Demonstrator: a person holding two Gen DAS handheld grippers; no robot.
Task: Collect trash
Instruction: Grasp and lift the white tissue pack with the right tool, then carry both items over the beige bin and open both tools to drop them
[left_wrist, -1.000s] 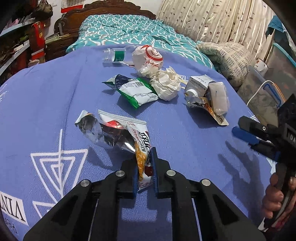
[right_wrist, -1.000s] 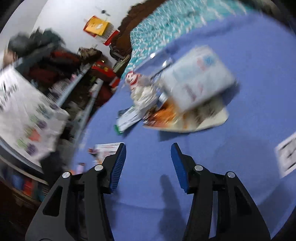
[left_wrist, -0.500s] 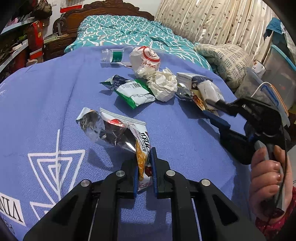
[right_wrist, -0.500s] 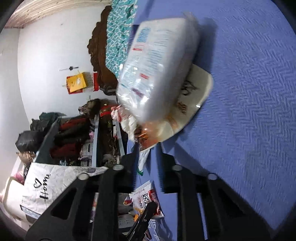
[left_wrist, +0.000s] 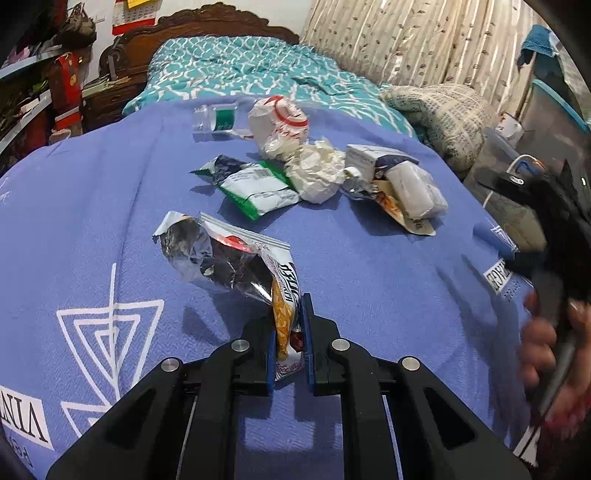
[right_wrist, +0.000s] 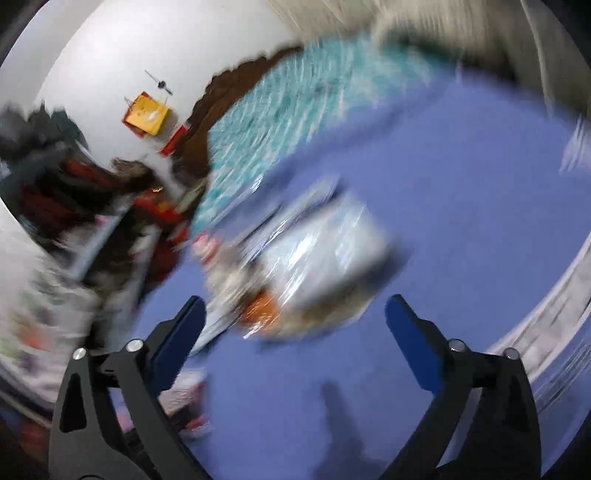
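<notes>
Blue blanket (left_wrist: 369, 280); snack wrapper (left_wrist: 258, 273) between jaws

Right claw (right_wrist: 295, 317) just opened wide, empty; blurred plastic packet (right_wrist: 325, 258) ahead on blue blanket (right_wrist: 461, 177).

snack wrapper (left_wrist: 229, 258) lies on the blanket (left_wrist: 369, 277), before the crumpled paper (left_wrist: 316, 171) and bottle (left_wrist: 216, 118).

A periwinkle-blue blanket (left_wrist: 369, 266) with white line patterns lies below a teal-and-white patterned quilt (left_wrist: 236, 70) and beige leaf-print curtains (left_wrist: 406, 37).
</notes>
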